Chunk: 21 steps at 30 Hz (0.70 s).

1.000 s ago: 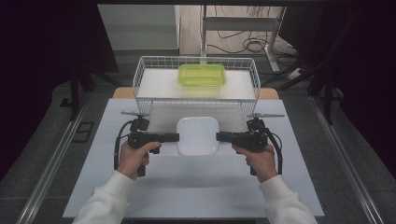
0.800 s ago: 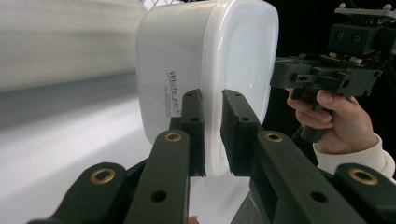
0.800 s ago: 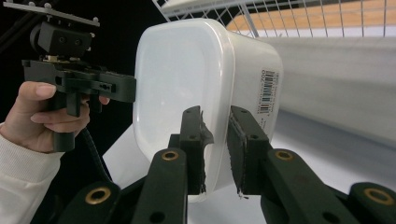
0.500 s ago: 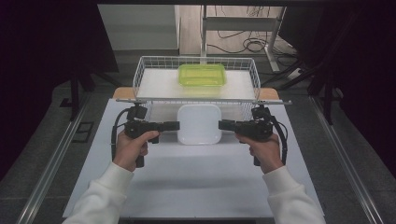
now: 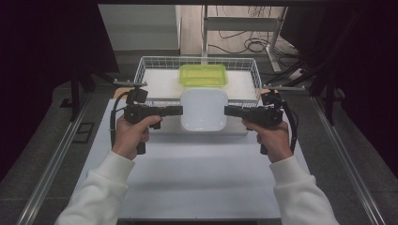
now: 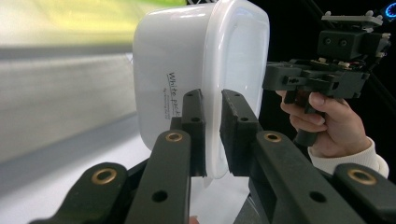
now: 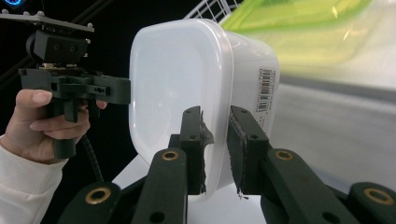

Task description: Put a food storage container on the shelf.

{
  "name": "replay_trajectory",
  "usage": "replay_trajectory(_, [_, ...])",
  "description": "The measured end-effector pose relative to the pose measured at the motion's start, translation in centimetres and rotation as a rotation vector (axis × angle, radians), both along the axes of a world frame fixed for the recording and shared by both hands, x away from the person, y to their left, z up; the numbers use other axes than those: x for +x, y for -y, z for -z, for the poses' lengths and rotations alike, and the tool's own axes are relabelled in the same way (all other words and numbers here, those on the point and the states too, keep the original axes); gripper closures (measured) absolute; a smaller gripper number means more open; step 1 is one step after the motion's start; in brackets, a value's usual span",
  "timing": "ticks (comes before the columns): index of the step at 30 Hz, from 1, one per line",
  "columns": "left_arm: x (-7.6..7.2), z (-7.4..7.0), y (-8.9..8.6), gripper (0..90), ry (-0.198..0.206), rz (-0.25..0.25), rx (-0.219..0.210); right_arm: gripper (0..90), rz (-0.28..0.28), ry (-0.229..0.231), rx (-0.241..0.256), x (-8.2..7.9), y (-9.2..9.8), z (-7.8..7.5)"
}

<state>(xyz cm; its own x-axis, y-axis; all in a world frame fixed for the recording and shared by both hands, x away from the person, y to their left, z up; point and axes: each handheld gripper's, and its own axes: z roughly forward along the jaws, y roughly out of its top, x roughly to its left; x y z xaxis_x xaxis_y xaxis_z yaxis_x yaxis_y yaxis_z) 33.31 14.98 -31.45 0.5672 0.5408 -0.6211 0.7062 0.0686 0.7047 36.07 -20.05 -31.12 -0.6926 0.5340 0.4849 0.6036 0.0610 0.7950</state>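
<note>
A white table top point(image 5: 197, 173) is seen in the middle of the high view, with dark floor and black curtains all around it. At the far edge of the table, in the upper middle of the frame, a white wire basket point(image 5: 145, 70) is set, and a green lidded box point(image 5: 203, 75) is kept inside it.

A white plastic box with a lid point(image 5: 203, 109) is held up just in front of the basket, in the middle of the frame. It is gripped from both sides. The left gripper point(image 5: 179, 110) is clenched on the box's left rim, and the right gripper point(image 5: 228, 111) is clenched on its right rim.

In the left gripper view, the lid edge of the white box point(image 6: 219, 70) is pinched between the two black jaws, and small writing is seen on the box's side. The other gripper point(image 6: 273, 80) is seen at the right, touching the box, held by a hand point(image 6: 334, 123).

In the right gripper view, the rim of the box point(image 7: 205, 79) is squeezed between the jaws, and a barcode sticker point(image 7: 263, 91) is seen on its side. A hand point(image 7: 44, 126) in a white sleeve is seen at the left.
</note>
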Motion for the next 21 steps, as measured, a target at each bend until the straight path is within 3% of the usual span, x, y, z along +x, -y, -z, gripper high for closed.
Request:
replay_trajectory(5, [0.9,-1.5,0.0,80.6,0.017,-0.007,-0.003,75.6,0.005,0.011,0.005,0.9,0.0,-1.5])
replay_trajectory(10, [2.7,-3.2,-0.2,80.6,0.035,-0.008,0.004,75.6,0.013,0.020,0.019,2.4,-0.1,-3.1])
replay_trajectory(21, [6.0,-4.7,-0.8,80.5,0.038,-0.016,-0.039,75.8,0.017,0.034,0.020,5.3,-0.6,-5.3])
